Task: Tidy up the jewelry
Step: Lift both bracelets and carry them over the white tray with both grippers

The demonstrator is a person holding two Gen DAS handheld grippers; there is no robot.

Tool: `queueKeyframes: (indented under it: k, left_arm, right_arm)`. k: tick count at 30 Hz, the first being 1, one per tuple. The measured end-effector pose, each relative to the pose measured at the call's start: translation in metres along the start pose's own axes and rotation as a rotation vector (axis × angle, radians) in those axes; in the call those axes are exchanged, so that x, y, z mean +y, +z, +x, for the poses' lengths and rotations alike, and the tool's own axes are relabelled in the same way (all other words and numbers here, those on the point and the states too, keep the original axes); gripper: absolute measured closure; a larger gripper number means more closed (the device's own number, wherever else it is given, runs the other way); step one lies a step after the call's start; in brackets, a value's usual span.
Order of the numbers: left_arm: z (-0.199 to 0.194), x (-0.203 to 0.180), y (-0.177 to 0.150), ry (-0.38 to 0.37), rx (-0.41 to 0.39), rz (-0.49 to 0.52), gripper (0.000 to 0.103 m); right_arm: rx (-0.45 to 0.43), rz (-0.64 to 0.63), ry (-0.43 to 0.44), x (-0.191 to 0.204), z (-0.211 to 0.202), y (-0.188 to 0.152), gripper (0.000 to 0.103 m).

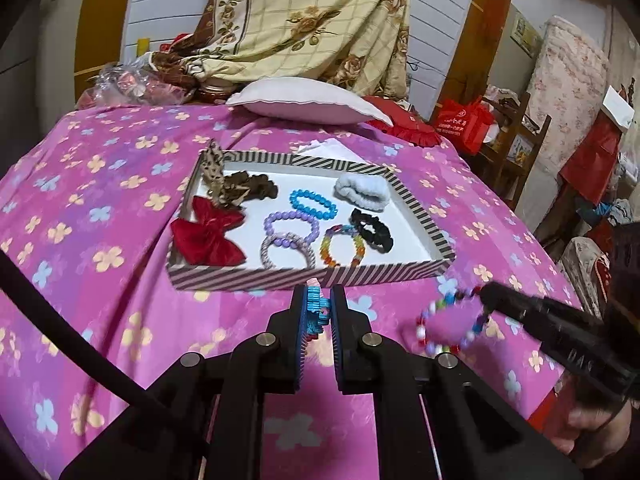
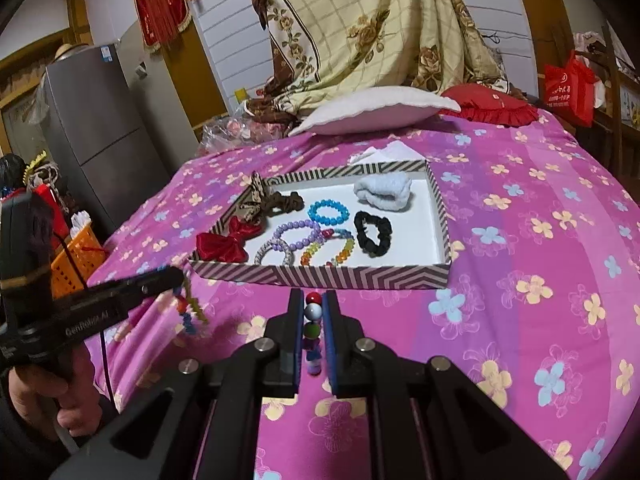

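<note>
The striped tray [image 1: 312, 276] sits on the bed's pink flowered cover [image 1: 100, 208], and both tools hang in the air just in front of its near wall.

The left tool [image 1: 319, 312] is nearly closed and pinches a blue band [image 1: 316, 304] between its two pads. In the right wrist view this band dangles down beside the tray's near left corner, but it is blurry there and its shape is hard to make out.

The right tool [image 2: 312, 320] is shut tight on a bead bracelet [image 2: 313, 312] with red, white, green and purple beads. From the left wrist view the bracelet [image 1: 452, 324] hangs as a loop from the tool's tip, near the tray's near right corner, also blurred.

Inside the tray lie a red bow [image 1: 208, 236] at the left, a brown scrunchie [image 1: 248, 188] behind it, a blue bead bracelet [image 1: 314, 202], a purple one [image 1: 292, 224], a rainbow one [image 1: 344, 246], a black scrunchie [image 1: 372, 230] and a pale fluffy band [image 1: 362, 192] at the far right.

A hand [image 2: 48, 400] grips the left tool's handle. It is partly cut off by the picture's edge.
</note>
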State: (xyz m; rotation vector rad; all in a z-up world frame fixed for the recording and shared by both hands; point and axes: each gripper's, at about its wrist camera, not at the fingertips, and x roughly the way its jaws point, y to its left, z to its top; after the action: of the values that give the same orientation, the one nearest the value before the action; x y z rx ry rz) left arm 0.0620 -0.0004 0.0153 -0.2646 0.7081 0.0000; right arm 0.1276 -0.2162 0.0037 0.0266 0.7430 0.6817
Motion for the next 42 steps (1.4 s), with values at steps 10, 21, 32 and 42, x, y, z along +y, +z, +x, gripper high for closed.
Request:
queueKeyframes:
  k: [10,21,32,42]
  left_arm:
    - [0.037,0.01,-0.007,0.048,0.039,-0.005,0.092]
    - [0.047,0.006,-0.011,0.091,0.07,0.024,0.092]
    - [0.048,0.009,-0.011,0.107,0.081,0.017,0.092]
    - [0.048,0.009,-0.011,0.11,0.082,0.022,0.092]
  right_arm:
    - [-0.012,-0.007,-0.086,-0.006,0.003,-0.003,0.094]
    - [-0.048,-0.044,-0.089,0.005,0.013,-0.001,0.094]
    - [-0.024,-0.056,-0.119,0.007,0.022,-0.004,0.094]
    - [-0.025,-0.054,-0.125,0.007,0.023,-0.006,0.094]
